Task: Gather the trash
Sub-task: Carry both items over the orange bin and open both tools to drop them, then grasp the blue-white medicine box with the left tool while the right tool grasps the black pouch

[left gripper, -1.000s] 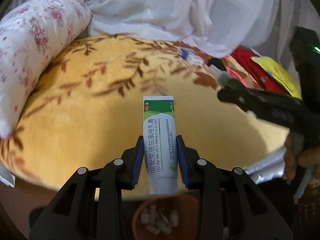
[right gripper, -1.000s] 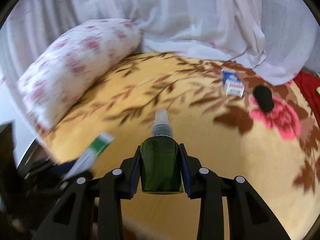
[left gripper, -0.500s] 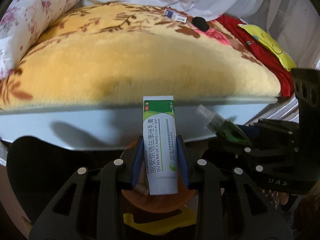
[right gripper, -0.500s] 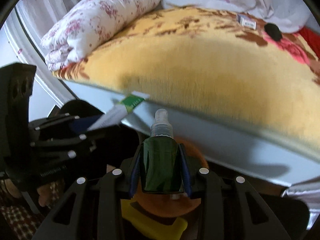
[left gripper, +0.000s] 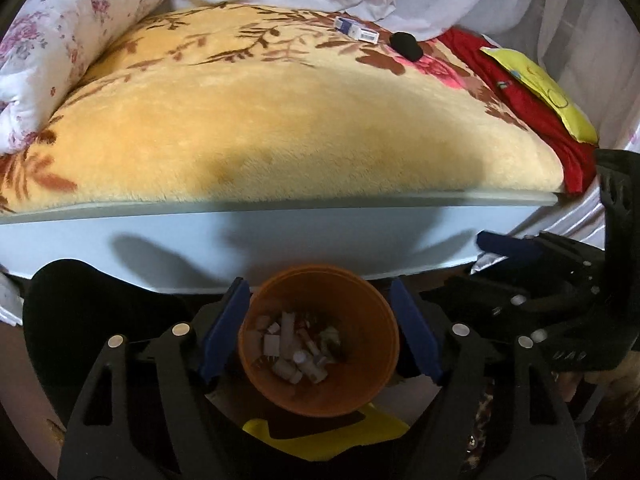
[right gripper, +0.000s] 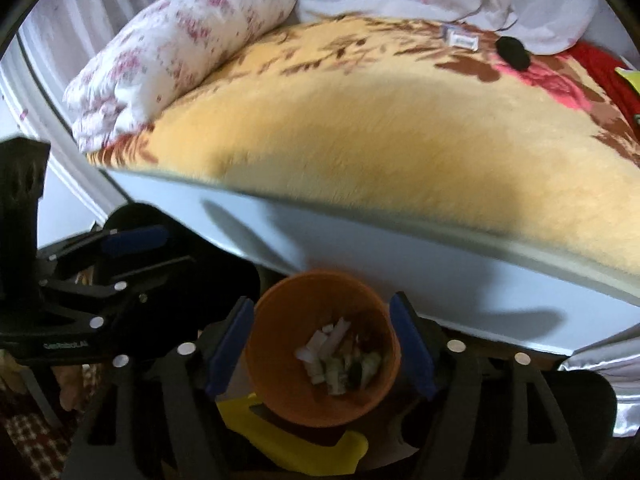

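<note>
The round orange plastic waste bin [left gripper: 320, 344] stands on the floor just in front of the bed's pale blue side board [left gripper: 280, 240], part-filled with small white scraps, and both claws hang right over its mouth. The left gripper [left gripper: 320, 332] has just spread its jaws and nothing sits between them now: the white-and-green ointment tube it clasped a moment ago is gone from view, dropped into the bin by my reading. The right gripper [right gripper: 322, 344] has likewise just let go; its dark green spray bottle is no longer between its blue pads, and something dark and green lies among the scraps below. So two pieces of trash look delivered, and both hands are free for more. On the yellow plush blanket with brown leaf print [left gripper: 280, 120], near its far edge, lie a small blue-and-white carton [left gripper: 356, 30] and a black oval object [left gripper: 406, 45] just beside it. A floral pillow [left gripper: 68, 36] lies at the left end, white curtains hang behind.
</note>
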A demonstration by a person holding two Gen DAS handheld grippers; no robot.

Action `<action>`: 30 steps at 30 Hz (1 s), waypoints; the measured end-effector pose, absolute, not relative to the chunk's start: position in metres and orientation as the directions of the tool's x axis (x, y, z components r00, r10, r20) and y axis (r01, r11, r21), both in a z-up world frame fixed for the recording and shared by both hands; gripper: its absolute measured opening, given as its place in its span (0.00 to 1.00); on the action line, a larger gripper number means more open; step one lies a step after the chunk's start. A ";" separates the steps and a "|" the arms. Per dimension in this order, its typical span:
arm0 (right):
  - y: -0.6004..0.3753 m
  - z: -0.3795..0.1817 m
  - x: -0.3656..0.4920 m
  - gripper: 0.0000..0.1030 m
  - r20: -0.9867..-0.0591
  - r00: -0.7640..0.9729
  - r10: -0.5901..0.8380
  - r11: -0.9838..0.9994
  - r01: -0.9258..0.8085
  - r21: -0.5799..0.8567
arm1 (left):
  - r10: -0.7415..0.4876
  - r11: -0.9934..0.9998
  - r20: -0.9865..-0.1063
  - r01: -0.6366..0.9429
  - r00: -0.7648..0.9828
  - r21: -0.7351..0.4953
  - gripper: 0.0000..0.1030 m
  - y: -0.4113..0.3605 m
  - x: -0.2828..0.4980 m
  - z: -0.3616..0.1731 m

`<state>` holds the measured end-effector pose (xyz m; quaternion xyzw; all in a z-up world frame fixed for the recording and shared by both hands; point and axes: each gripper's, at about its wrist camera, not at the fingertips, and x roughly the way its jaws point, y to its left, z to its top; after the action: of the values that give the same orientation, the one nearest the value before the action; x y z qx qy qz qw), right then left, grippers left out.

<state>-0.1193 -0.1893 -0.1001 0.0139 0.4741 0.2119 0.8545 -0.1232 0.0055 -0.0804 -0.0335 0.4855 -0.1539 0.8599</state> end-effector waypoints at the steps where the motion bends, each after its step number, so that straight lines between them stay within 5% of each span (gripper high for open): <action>1: -0.192 -0.098 -0.118 0.70 -0.799 0.470 0.376 0.911 -0.344 0.226 | -0.297 0.951 -0.825 0.229 0.481 -0.209 0.70 0.006 -0.122 -0.081; 19: -0.216 -0.072 -0.068 0.71 -0.714 0.589 0.379 0.923 -0.301 0.242 | -0.276 0.955 -0.767 0.257 0.579 -0.149 0.70 -0.013 -0.091 -0.060; 30: -0.272 -0.031 0.049 0.73 -0.670 0.707 0.229 0.973 -0.184 0.139 | -0.295 0.949 -0.730 0.274 0.616 -0.153 0.70 -0.033 -0.049 -0.050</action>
<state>0.0486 -0.2720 -0.0311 0.0308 0.3663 0.1117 0.9232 -0.0489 -0.0330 -0.0497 -0.0129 0.4084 -0.1584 0.8989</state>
